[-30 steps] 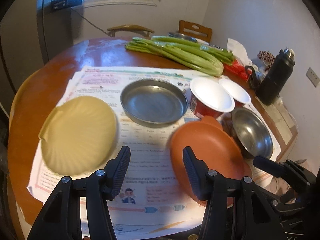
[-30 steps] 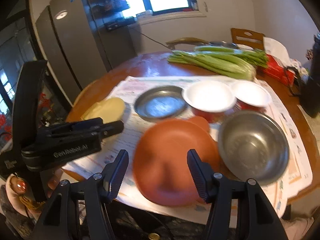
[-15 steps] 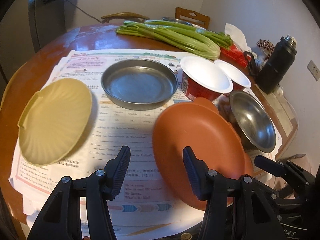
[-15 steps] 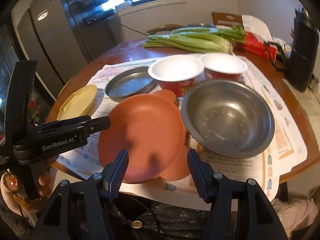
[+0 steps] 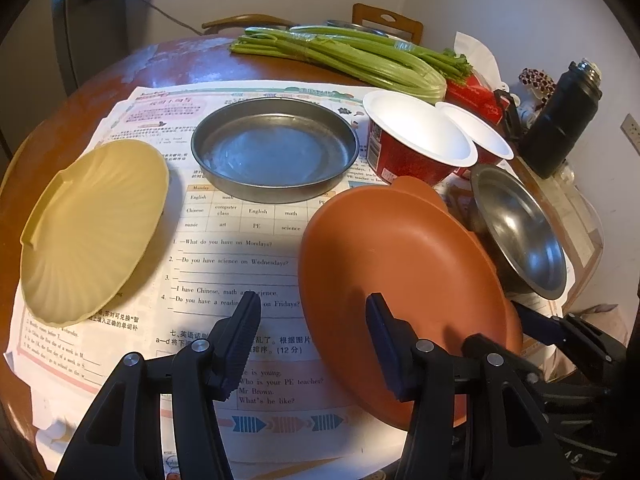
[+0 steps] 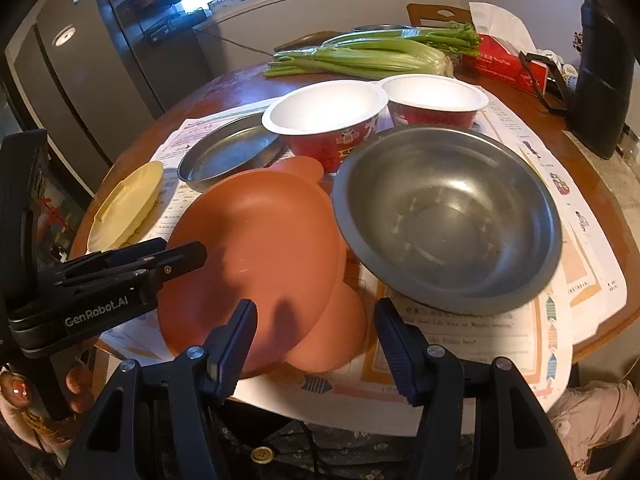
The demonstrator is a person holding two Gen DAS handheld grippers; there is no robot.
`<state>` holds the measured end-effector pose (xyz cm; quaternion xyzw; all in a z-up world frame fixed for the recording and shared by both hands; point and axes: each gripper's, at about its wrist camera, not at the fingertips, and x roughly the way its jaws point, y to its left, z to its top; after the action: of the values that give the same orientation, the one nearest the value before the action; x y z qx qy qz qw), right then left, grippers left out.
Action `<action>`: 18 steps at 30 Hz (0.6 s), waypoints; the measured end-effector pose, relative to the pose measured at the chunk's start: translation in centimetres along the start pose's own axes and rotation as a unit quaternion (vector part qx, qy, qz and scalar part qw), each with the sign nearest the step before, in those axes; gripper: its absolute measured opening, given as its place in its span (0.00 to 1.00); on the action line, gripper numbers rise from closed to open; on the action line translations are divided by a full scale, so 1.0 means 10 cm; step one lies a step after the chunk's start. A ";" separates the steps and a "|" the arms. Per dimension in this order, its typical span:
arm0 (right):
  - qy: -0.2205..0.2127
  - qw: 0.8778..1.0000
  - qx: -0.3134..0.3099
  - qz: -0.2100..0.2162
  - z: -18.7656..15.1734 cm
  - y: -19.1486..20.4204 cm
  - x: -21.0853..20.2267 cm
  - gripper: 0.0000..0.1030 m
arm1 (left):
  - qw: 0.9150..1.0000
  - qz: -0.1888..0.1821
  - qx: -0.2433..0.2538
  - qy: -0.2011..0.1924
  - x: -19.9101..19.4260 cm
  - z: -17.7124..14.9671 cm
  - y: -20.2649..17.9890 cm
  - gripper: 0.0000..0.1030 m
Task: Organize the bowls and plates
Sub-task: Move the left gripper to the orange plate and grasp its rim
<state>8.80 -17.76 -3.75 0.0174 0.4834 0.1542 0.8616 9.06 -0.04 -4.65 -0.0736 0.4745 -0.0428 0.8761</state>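
Note:
An orange plate [image 5: 400, 264] lies at the near right of the paper-covered table, beside a steel bowl [image 5: 520, 236]. A yellow ribbed plate [image 5: 96, 228] sits at the left and a flat metal pan [image 5: 276, 152] behind the middle. Two red bowls with white insides [image 5: 416, 136] stand side by side behind the orange plate. My left gripper [image 5: 312, 306] hangs open above the paper, its right finger over the orange plate's near edge. My right gripper [image 6: 315, 307] is open over the near rim of the orange plate [image 6: 260, 240], left of the steel bowl [image 6: 448, 216]. Neither holds anything.
Printed worksheets [image 5: 224, 264] cover the round wooden table. Celery [image 5: 360, 60], a red box [image 5: 472, 92] and a black flask [image 5: 560, 120] stand along the far and right side. A fridge [image 6: 80, 72] is at the left. A hand [image 6: 24, 396] holds the left gripper.
Both grippers have sunk toward the table, and the dishes now look larger and closer. The jaws kept their width. Nothing on the table has moved.

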 end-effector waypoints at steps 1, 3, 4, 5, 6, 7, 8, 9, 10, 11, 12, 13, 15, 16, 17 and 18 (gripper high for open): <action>0.003 1.000 -0.003 0.003 0.00 0.02 0.02 0.59 | 1.000 0.002 0.000 0.000 0.00 0.00 0.01 0.55; 0.007 1.000 -0.014 0.008 -0.01 0.10 0.05 0.59 | 1.000 0.005 -0.004 0.001 0.01 0.00 0.03 0.55; 0.007 1.000 -0.019 0.010 -0.01 0.13 0.05 0.59 | 1.000 0.005 -0.006 0.001 0.01 -0.01 0.05 0.55; 0.009 1.000 -0.023 0.013 -0.01 0.17 0.05 0.59 | 1.000 0.007 -0.008 0.000 0.01 -0.01 0.07 0.55; 0.009 0.999 -0.026 0.017 -0.01 0.20 0.06 0.59 | 1.000 0.008 -0.010 0.000 0.01 -0.01 0.09 0.55; 0.010 0.999 -0.029 0.024 0.00 0.25 0.07 0.59 | 1.000 0.008 -0.012 0.000 0.01 -0.01 0.10 0.55; 0.011 0.999 -0.032 0.028 0.01 0.28 0.08 0.59 | 1.000 0.007 -0.014 0.000 0.01 -0.02 0.12 0.55; 0.012 0.999 -0.036 0.033 0.01 0.32 0.10 0.59 | 1.000 0.006 -0.017 -0.001 0.01 -0.02 0.15 0.55; 0.012 0.998 -0.042 0.038 0.02 0.37 0.11 0.59 | 1.000 0.004 -0.022 -0.003 0.00 -0.02 0.17 0.55; 0.011 0.998 -0.047 0.040 0.03 0.41 0.12 0.59 | 1.000 0.003 -0.025 -0.004 0.00 -0.02 0.19 0.55; 0.010 0.998 -0.054 0.041 0.04 0.46 0.14 0.59 | 1.000 0.000 -0.029 -0.006 0.00 -0.01 0.22 0.55; 0.009 0.997 -0.061 0.043 0.05 0.49 0.16 0.59 | 0.999 -0.002 -0.031 -0.008 0.00 -0.01 0.23 0.55; 0.007 0.996 -0.071 0.047 0.05 0.55 0.20 0.59 | 0.999 -0.007 -0.035 -0.012 0.00 0.00 0.25 0.55; 0.007 0.996 -0.074 0.047 0.06 0.57 0.21 0.59 | 0.999 -0.008 -0.035 -0.012 0.00 0.00 0.25 0.54; 0.006 0.996 -0.077 0.048 0.06 0.59 0.22 0.59 | 0.999 -0.008 -0.035 -0.013 0.00 0.00 0.26 0.54; 0.005 0.995 -0.081 0.051 0.06 0.61 0.23 0.59 | 0.999 -0.006 -0.034 -0.015 0.01 0.01 0.26 0.51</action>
<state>8.93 -11.27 -4.22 -0.0288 0.4717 0.2363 0.8490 9.14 2.50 -5.11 -0.1070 0.4621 -0.0302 0.8798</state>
